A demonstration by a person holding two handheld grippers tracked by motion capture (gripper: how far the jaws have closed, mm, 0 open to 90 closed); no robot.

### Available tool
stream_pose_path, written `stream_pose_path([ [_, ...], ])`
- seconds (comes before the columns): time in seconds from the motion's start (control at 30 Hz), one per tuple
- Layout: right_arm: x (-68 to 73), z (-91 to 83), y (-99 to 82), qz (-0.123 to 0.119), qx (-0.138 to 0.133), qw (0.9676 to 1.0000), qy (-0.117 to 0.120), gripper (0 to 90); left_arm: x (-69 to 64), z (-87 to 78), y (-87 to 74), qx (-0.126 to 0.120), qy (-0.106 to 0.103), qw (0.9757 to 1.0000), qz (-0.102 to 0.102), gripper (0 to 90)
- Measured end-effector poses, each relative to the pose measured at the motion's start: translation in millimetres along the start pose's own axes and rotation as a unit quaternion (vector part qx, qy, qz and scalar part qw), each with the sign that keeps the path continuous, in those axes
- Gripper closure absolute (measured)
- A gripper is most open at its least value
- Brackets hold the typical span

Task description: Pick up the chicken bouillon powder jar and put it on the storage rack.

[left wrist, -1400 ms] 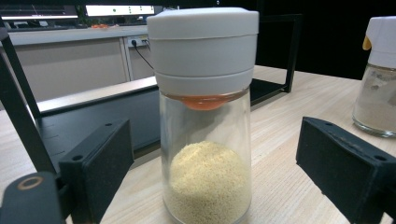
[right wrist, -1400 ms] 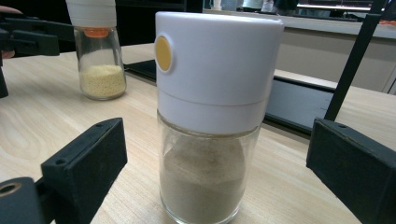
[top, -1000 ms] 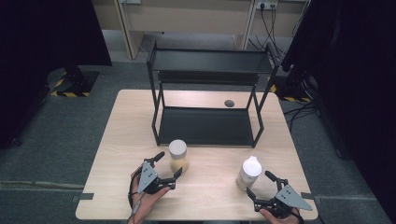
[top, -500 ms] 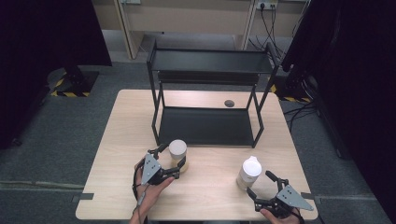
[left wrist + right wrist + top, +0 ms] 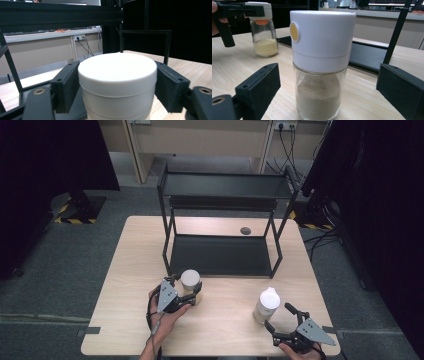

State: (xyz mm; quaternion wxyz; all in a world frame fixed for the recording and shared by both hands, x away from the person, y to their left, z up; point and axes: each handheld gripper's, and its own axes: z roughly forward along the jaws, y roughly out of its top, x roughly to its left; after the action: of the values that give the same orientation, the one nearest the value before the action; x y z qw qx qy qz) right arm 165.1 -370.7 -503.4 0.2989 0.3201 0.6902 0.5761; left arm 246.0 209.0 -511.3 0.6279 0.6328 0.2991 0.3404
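Left gripper [image 5: 186, 287]: its jaws are sitting narrow around the white lid of a small jar [image 5: 190, 282], one black pad on each side of the lid; in the left gripper view [image 5: 117, 82] both pads are pressing against the lid's sides.
Small jar: it is standing upright on the counter [image 5: 125, 285] between the left jaws, just in front of the black shelf rack [image 5: 220, 195]; the right gripper view [image 5: 263, 32] is showing a glass body with yellowish grains at the bottom.
Right gripper [image 5: 282, 317]: its jaws are spread wide and holding nothing.
Tall shaker [image 5: 266, 305]: a glass jar with a white cap is standing upright on the counter just ahead of the right jaws' tips; in the right gripper view [image 5: 322, 62] it is sitting centred in the gap between the two pads, with clear space on either side and no contact, pale powder filling its lower half.
Hands: the left hand [image 5: 167, 312] is gripping the left gripper from below.
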Motion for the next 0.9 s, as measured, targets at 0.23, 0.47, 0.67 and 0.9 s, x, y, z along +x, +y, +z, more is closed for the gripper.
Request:
stream_pose_path([
  [0.23,0.0,-0.2,-0.2,0.001,-0.001,1.0,-0.001,5.4,-5.0,0.4,0.0,-0.001,0.007,1.0,0.0,32.4],
  [0.47,-0.9,-0.5,-1.0,0.006,-0.003,1.0,-0.001,5.5,-3.7,-0.3,4.1,-0.003,0.005,0.9999,-0.013,32.5],
  [0.67,-0.9,-0.6,-1.3,0.006,-0.003,1.0,-0.001,5.5,-5.0,0.1,18.2,-0.018,0.005,0.9998,-0.013,32.6],
  [0.9,-2.1,-1.4,-2.9,0.015,-0.008,0.9999,-0.002,5.5,-5.3,2.1,34.5,-0.031,0.011,0.9994,-0.004,32.7],
])
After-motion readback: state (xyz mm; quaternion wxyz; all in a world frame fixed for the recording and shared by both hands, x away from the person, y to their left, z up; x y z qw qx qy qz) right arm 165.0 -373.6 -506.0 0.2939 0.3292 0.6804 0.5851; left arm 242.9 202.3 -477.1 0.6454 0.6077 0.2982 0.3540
